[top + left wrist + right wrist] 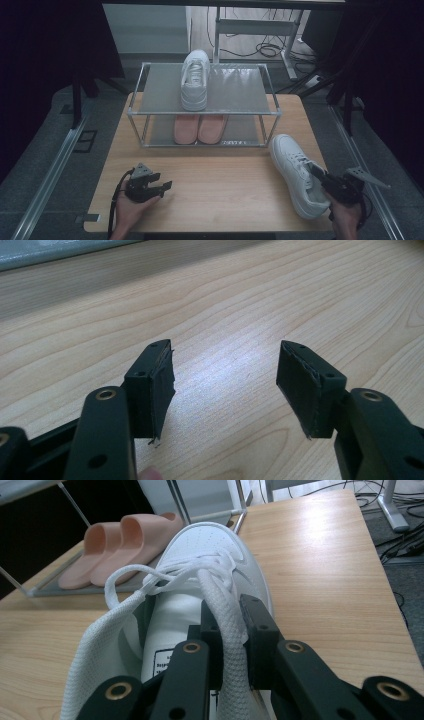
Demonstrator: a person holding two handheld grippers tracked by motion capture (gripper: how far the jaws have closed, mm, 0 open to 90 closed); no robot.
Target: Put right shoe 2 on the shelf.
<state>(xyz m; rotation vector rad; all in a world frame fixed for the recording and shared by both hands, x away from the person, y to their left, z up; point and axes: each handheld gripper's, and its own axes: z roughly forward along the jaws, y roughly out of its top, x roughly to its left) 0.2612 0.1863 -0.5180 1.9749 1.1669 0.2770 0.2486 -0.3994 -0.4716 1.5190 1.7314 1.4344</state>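
Observation:
A white sneaker (296,174) lies on the wooden table (220,190) at the right, toe toward the rack. My right gripper (320,176) is shut on the sneaker's side wall by the collar; in the right gripper view the jaws pinch the white mesh collar (231,630) just behind the laces (165,575). A second white sneaker (195,79) stands on the top shelf of the metal rack (150,85). My left gripper (162,187) rests low over the table at the left, open, with bare wood between its pads (155,385).
A pair of pink slippers (200,128) sits on the rack's lower shelf, also seen as pink slippers (120,542) in the right gripper view. The table's right edge runs close beside the right hand. Cables lie on the floor behind the rack.

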